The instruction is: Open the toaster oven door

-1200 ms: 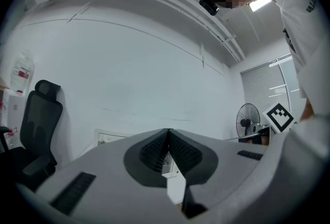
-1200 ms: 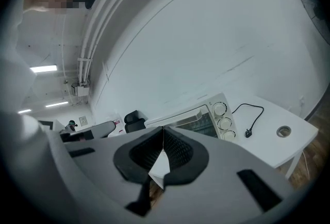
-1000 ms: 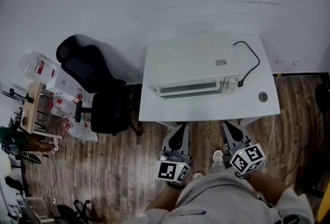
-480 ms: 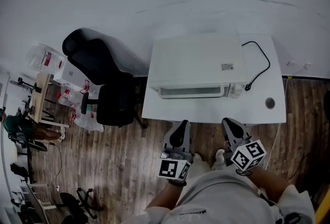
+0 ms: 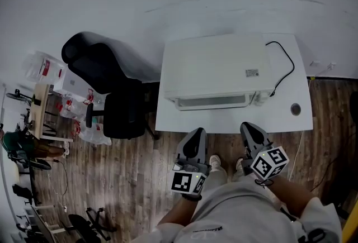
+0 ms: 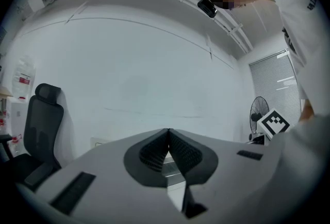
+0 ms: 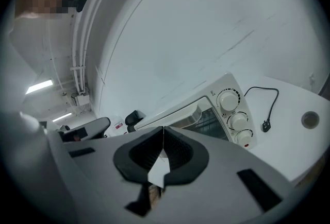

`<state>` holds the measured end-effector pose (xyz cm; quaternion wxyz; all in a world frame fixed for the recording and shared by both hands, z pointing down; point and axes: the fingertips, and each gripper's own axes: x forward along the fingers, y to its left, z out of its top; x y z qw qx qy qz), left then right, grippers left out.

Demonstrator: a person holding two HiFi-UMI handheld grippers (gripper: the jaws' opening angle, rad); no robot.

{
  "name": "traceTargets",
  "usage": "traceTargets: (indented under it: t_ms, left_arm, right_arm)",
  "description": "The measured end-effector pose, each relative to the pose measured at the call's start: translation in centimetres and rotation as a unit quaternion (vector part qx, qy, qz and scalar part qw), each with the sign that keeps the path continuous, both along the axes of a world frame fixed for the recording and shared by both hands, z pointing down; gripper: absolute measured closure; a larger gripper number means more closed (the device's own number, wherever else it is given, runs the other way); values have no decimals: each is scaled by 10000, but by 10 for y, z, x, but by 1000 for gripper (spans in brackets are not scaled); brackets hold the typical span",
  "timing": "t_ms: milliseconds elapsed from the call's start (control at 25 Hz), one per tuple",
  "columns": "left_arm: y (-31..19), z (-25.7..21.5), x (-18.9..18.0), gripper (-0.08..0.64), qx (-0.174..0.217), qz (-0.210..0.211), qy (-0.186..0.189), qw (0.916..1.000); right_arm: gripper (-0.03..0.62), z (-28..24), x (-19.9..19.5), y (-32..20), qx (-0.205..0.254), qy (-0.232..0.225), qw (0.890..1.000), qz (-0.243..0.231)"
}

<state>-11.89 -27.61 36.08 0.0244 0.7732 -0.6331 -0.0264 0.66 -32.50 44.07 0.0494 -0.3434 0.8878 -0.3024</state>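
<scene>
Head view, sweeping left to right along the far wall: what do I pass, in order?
Clear container with red label → black office chair → white toaster oven → round grey cap.

Roll call at the bench: one oven, two claws

Counting as we go: one white toaster oven (image 5: 215, 71) on one white bench (image 5: 235, 120). There are three round knobs (image 7: 228, 100) down the oven's front, seen from the right gripper view. One black power cord (image 5: 282, 66) with one plug, and one round grommet (image 5: 296, 108) in the benchtop. Two claws out front, the left claw (image 5: 196, 132) and the right claw (image 5: 246, 127), carrying two marker cubes (image 5: 187, 182), one apiece. One black office chair (image 5: 109, 91) to the side, one standing fan (image 6: 258, 109) in the left gripper view, and two shoes (image 5: 215, 162) below.
</scene>
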Motion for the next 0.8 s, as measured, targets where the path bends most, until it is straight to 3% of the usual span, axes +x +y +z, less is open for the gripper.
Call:
traceTargets:
  t_ms: [360, 800]
  left_arm:
    - [-12, 8, -33, 554, 24, 396, 178, 9991]
    - [-22, 24, -48, 554, -95, 901, 324, 9954]
  right_arm:
    - [574, 8, -33, -11, -460, -701, 9959, 330]
    - [572, 42, -51, -27, -1307, -1815, 9708, 870]
